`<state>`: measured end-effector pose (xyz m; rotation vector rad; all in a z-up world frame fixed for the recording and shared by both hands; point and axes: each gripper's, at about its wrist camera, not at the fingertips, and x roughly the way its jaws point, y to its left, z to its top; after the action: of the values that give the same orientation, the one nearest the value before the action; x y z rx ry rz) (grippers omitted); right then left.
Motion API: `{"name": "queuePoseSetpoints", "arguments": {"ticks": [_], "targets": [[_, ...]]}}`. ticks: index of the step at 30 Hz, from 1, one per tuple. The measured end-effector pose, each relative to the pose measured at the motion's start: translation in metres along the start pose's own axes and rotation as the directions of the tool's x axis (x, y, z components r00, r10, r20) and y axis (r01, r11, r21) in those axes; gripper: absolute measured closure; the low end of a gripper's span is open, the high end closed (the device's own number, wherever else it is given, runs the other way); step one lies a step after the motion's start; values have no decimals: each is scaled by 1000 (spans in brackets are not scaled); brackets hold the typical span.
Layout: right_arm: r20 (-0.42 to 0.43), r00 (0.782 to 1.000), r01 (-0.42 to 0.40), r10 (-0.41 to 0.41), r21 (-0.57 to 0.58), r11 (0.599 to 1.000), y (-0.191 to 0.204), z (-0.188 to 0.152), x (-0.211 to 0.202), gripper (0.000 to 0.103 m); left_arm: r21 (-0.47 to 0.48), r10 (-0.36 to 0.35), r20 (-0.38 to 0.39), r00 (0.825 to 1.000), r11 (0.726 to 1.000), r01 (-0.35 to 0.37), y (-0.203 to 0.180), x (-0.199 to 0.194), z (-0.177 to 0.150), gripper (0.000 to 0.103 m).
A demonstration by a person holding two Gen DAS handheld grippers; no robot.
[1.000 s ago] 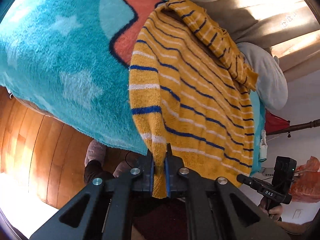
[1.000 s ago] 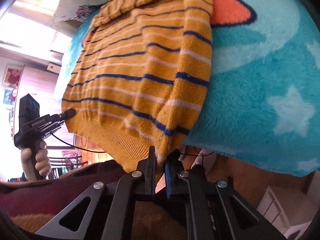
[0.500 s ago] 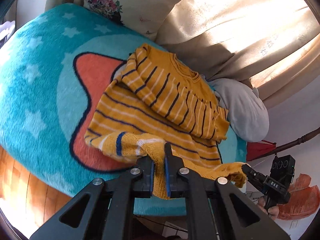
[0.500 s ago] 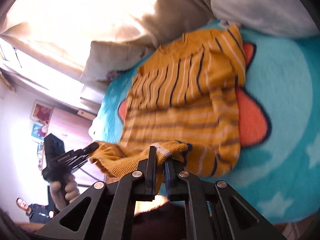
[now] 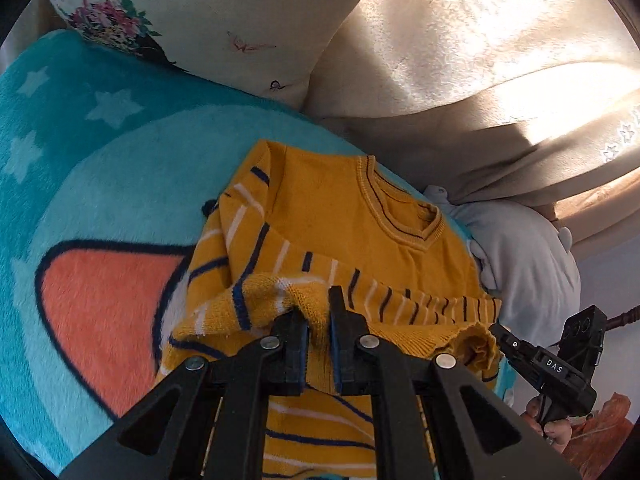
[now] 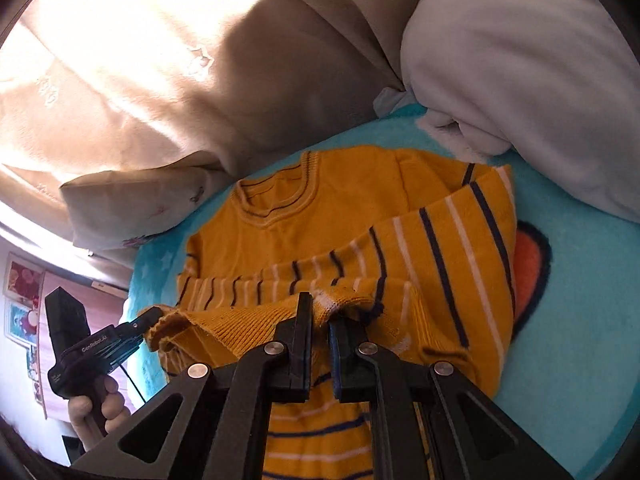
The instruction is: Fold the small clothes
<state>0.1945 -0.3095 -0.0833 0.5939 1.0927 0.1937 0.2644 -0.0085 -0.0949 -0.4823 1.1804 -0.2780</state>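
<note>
The left gripper [image 5: 318, 332] has its black fingers [image 5: 297, 336] closed almost together on a bunched corner of the hem of the mustard-yellow knitted sweater with navy and white stripes [image 5: 360, 236]; the knit fills the narrow gap between the blue-edged pads. The right gripper [image 6: 320, 332] clamps the other hem corner the same way, its fingers [image 6: 301, 328] pinching a fold of ribbed yellow fabric.

The hem stretches between the two grippers and is raised over the lower body of the sweater, which lies flat beneath with its V-neck collar pointing away. One striped sleeve is folded across the chest, just beyond the held hem.

The sweater lies on a turquoise fleece blanket printed with pale stars and an orange shape outlined in dark blue [image 5: 100, 184]. Past the collar are a cream pillow with a floral print [image 5: 208, 20], a beige curtain with small embroidered stars [image 5: 460, 60] lit by sun, and a pale grey cushion [image 6: 520, 60] touching the blanket's far edge.

In the left wrist view the other gripper's black handle appears at the lower right, carrying a label that reads "DAS", held by a hand [image 5: 548, 428]. In the right wrist view the opposite handle at the lower left bears small white lettering that looks like "GenRobot.AI", gripped by a hand [image 6: 96, 408]. Framed pictures [image 6: 22, 304] hang on the wall behind it.
</note>
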Motion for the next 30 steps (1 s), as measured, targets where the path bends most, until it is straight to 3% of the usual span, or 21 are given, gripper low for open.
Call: {"name": "queuePoseSetpoints", "arguments": {"ticks": [4, 6, 8, 12, 16, 17, 20, 24, 26, 30], "targets": [[-9, 999, 39, -39, 41, 998, -8, 22, 25, 92, -17, -42, -42, 998, 999, 41, 2, 17, 18, 94], [15, 1000, 20, -21, 38, 999, -6, 26, 22, 81, -17, -79, -34, 996, 997, 79, 3, 13, 21, 91], [47, 999, 10, -11, 22, 1000, -3, 27, 15, 62, -32, -114, -30, 993, 993, 113, 7, 7, 23, 85], [129, 989, 73, -70, -20, 997, 5, 25, -8, 55, -56, -149, -12, 989, 987, 148, 15, -7, 20, 78], [156, 987, 62, -47, -92, 994, 22, 12, -26, 54, -84, -163, 51, 985, 982, 167, 21, -29, 23, 70], [146, 989, 55, -37, -121, 991, 28, 8, -26, 54, -91, -153, 78, 985, 983, 160, 23, -35, 25, 64], [43, 999, 7, 3, -244, 970, 54, -7, -5, 54, -107, -158, 130, 979, 979, 172, 27, -52, 27, 63], [-86, 996, -4, -26, -325, 946, 70, -15, 43, 54, -32, -93, 113, 989, 995, 97, 17, -51, 19, 62], [-106, 990, 51, -93, -348, 936, 66, -13, 63, 54, 24, -58, 71, 996, 998, 57, 9, -40, 15, 62], [-4, 958, 267, -287, -350, 898, 36, 9, 80, 62, 115, 3, 10, 1000, 993, -5, 1, -6, 10, 62]]}}
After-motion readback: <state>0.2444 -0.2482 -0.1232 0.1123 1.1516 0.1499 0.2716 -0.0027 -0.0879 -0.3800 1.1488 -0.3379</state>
